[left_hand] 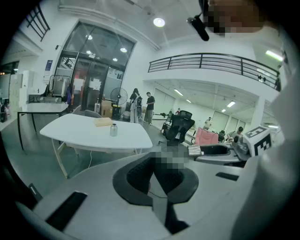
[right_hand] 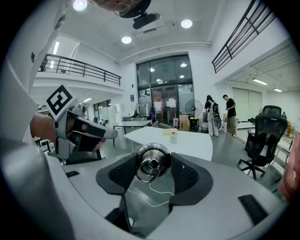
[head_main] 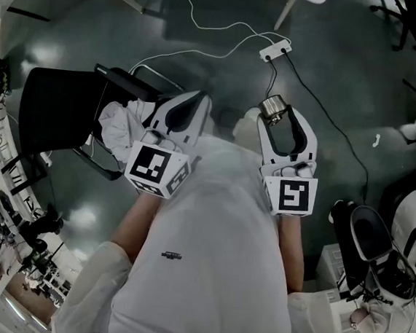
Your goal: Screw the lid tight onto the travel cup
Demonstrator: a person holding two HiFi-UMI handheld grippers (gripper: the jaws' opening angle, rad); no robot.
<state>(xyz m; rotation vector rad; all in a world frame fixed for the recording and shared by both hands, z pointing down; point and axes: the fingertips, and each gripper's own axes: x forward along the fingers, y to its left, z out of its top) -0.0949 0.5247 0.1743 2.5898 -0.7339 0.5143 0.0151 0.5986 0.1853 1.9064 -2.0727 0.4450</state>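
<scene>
Status: nothing is threaded yet.

- Right hand-held gripper (head_main: 281,124): clamped on the steel lid (right_hand: 152,165). The pads sit on either side of its round body, and the ring handle on top faces the right gripper view. The grip looks centred, with no visible tilt.
- Left hand-held gripper (head_main: 190,108): jaws together, pads meeting. The left gripper view shows nothing between them, though a mosaic patch covers part of the gap.
- The person holds both hand-held grippers up in front of the chest, over bare floor, with no surface under them.
- Travel cup (left_hand: 113,130): I read it as the small metal cylinder standing upright on the white table (left_hand: 70,131), just beside a flat tan box (left_hand: 103,122). It's well apart from both hand-held grippers, across open floor. It's too small to tell whether its mouth is open or what the thread looks like.

Done: the lid is picked up and held.
Left: pretty much everything else.
- Get to the table.
- Open the left hand-held gripper and pin the cup body.
- Seat the lid square on the rim.
- Turn it until tight.

Risk, my guess: the smooth steel cup spins in the left pads while torquing, or the lid cross-threads if it goes on cocked.
</scene>
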